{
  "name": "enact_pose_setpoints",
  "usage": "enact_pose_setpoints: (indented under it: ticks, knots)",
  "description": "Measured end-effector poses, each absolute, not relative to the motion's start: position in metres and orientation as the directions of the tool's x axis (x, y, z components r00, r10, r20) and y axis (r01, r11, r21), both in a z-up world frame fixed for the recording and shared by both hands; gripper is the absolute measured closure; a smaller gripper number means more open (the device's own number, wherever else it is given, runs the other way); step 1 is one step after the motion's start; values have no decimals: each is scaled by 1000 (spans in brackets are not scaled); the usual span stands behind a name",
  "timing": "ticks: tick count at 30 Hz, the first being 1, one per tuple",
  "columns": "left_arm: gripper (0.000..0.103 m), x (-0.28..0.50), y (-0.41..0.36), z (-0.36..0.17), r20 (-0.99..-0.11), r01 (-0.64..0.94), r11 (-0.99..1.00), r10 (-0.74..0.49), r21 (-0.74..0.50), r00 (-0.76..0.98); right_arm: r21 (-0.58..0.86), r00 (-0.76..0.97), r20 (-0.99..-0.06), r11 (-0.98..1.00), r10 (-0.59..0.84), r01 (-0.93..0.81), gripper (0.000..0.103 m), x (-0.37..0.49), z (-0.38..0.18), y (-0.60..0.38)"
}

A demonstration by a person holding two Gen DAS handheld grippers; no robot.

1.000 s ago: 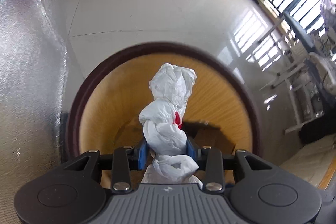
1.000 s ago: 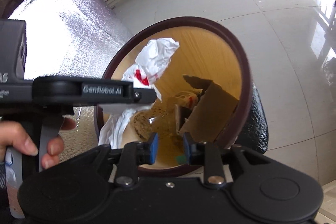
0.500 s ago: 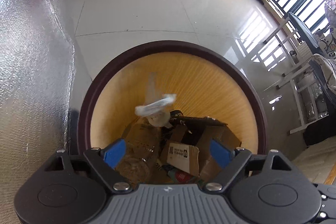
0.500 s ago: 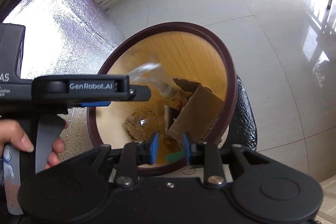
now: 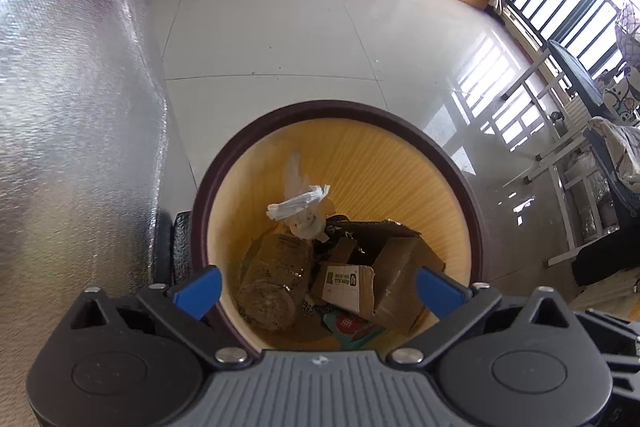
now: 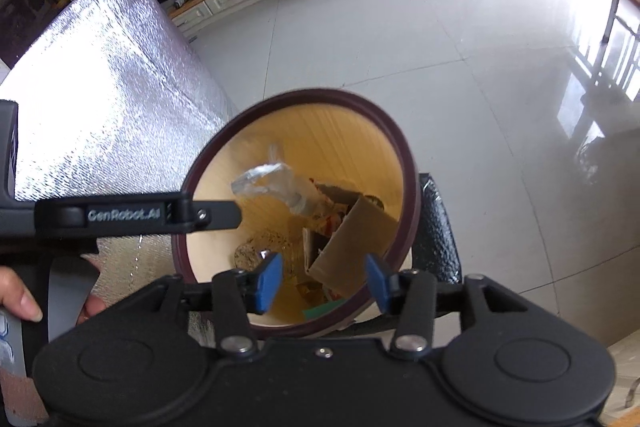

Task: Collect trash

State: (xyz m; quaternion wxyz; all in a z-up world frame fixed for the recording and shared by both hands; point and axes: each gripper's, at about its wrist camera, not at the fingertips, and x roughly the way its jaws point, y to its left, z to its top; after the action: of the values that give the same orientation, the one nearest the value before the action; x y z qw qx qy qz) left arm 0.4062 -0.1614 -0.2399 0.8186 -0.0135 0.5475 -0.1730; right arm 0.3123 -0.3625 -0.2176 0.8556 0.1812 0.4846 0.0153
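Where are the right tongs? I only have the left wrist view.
Observer: The right tongs are open and empty, above the near rim of the bin.
Operator: Left side view, anything snagged?
Observer: No. The left tongs show side-on with nothing hanging from them, their tip over the bin's rim.
Operator: Grip okay?
Observer: A hand is wrapped around the left gripper's handle, at the frame's lower left edge.
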Motion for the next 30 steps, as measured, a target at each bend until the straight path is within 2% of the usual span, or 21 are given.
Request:
enact_pose_setpoints:
  ticks: [11, 15, 20, 30]
  knots:
    - [0, 367, -130, -166, -852, 244, 958, -251, -150, 459, 277, 612, -778, 951, 139, 137, 23, 290, -156, -357]
    - [0, 346, -120, -130, -818, 252, 958, -250, -134, 518, 258, 651, -750, 958, 117, 125, 8, 274, -126, -352]
    - [0, 316, -108, -90, -772, 262, 957, -258, -123, 580, 223, 690, -719, 968, 84, 116, 3, 253, -93, -348]
    - [0, 257, -84, -49, -728, 242, 966, -232, -93, 645, 184, 748, -661, 978, 51, 96, 2, 202, -42, -333]
